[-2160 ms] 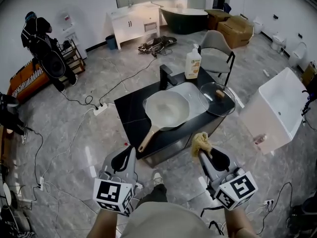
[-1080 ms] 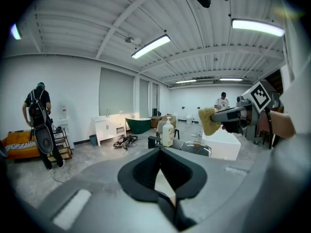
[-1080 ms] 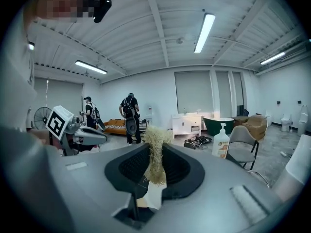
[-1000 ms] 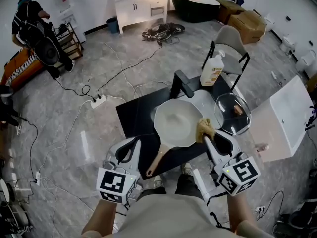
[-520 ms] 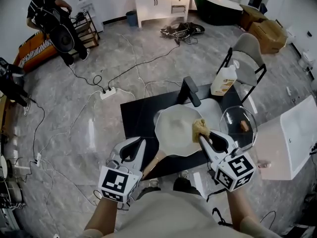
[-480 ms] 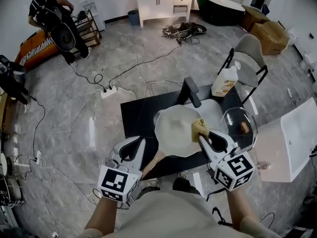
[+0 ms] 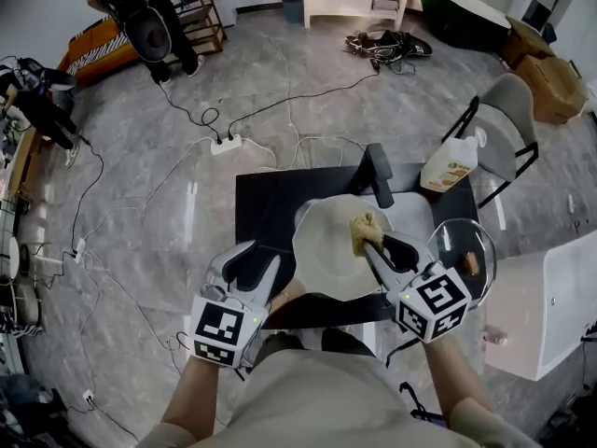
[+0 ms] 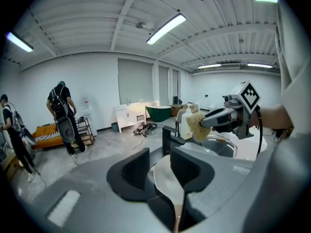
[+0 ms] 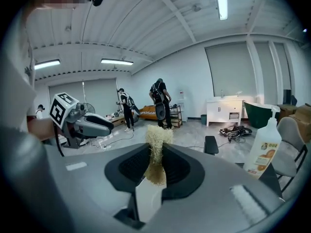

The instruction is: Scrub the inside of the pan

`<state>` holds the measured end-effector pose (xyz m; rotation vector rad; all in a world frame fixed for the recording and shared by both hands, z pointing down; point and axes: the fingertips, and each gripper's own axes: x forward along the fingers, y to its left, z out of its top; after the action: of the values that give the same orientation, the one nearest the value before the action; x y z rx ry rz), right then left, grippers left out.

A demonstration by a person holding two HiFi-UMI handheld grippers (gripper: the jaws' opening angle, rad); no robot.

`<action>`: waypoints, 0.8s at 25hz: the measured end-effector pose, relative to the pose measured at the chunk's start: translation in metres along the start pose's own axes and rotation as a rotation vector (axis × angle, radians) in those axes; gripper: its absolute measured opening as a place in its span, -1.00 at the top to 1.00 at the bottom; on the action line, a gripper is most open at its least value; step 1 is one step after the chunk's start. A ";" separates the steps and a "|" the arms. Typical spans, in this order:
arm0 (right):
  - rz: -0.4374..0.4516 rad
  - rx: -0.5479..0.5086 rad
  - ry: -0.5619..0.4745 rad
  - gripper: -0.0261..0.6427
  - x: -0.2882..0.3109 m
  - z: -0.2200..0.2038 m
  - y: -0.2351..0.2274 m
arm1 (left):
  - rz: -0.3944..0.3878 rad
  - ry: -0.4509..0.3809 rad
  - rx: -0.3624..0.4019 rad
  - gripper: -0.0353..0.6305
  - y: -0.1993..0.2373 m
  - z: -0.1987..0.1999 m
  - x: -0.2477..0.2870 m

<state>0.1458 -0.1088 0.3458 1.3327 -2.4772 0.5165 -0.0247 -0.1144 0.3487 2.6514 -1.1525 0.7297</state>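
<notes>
Left gripper (image 8: 159, 166) jaws just opening, empty; grab pale round pan's (image 7: 326, 250) stiff wooden handle (image 8: 177, 220). Right gripper (image 9: 156, 165) pinches squishy tan scrubber (image 9: 156, 139).

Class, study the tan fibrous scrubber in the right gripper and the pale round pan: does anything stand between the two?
Nothing visible does. The tan fibrous scrubber, clamped in the jaws of the right gripper, hangs over the bare inside of the pale round pan. The glass lid lies off to the pan's right.
</notes>
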 end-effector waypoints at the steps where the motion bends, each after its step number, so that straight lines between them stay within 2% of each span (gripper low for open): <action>1: 0.014 -0.002 0.012 0.68 0.006 -0.004 -0.003 | -0.002 0.018 -0.016 0.47 -0.002 -0.004 0.004; 4: 0.050 -0.006 0.048 0.68 0.025 -0.018 -0.009 | -0.007 0.059 -0.061 0.38 -0.005 -0.015 0.014; 12: 0.130 -0.025 0.148 0.68 0.072 -0.062 -0.014 | -0.038 0.227 -0.082 0.18 -0.010 -0.087 0.043; 16: 0.153 -0.025 0.221 0.68 0.088 -0.098 -0.019 | -0.102 0.335 -0.124 0.16 -0.029 -0.128 0.058; 20: 0.144 -0.023 0.301 0.68 0.101 -0.140 -0.027 | -0.190 0.466 -0.077 0.08 -0.049 -0.181 0.070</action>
<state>0.1245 -0.1363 0.5173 0.9892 -2.3293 0.6664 -0.0153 -0.0663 0.5424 2.3050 -0.7747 1.1552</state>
